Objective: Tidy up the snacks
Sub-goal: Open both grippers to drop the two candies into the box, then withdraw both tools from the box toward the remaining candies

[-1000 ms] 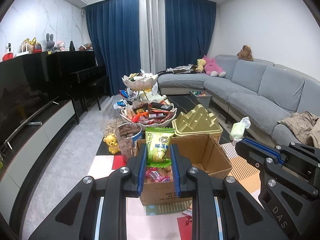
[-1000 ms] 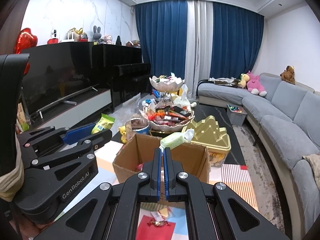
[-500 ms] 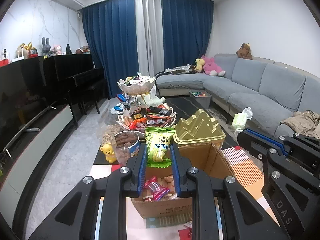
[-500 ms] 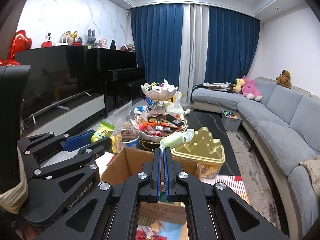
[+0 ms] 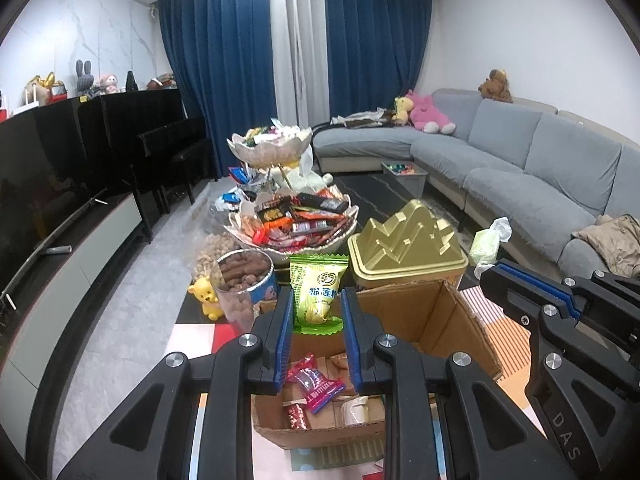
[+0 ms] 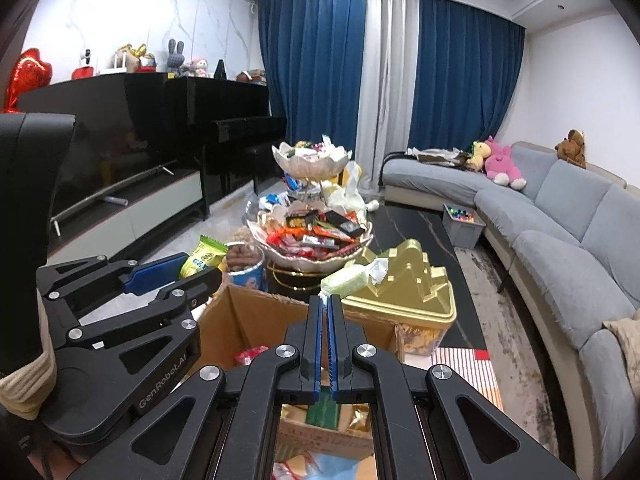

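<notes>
My left gripper (image 5: pixel 315 300) is shut on a green snack packet (image 5: pixel 316 290), held upright above the open cardboard box (image 5: pixel 456 320). In the right wrist view that packet (image 6: pixel 204 258) shows at the left between the blue pads. My right gripper (image 6: pixel 328 304) is shut on the twisted end of a pale green wrapped candy (image 6: pixel 350 280), also above the box (image 6: pixel 240 316). From the left wrist view the candy (image 5: pixel 486 242) sticks up at the right. Beyond the box stands a two-tier shell-shaped snack stand (image 5: pixel 292 224) heaped with wrapped snacks. Loose sweets (image 5: pixel 314 384) lie in the box.
A gold mountain-shaped tin (image 5: pixel 406 246) sits behind the box, with a tub of brown snacks (image 5: pixel 246 276) and a yellow bear figure (image 5: pixel 206 296) to the left. A grey sofa (image 5: pixel 540 176) runs along the right, a black TV unit (image 5: pixel 60 200) along the left.
Both grippers have moved forward over the cardboard box toward the snack stand, still holding their items. The box now lies lower and closer in both views.
</notes>
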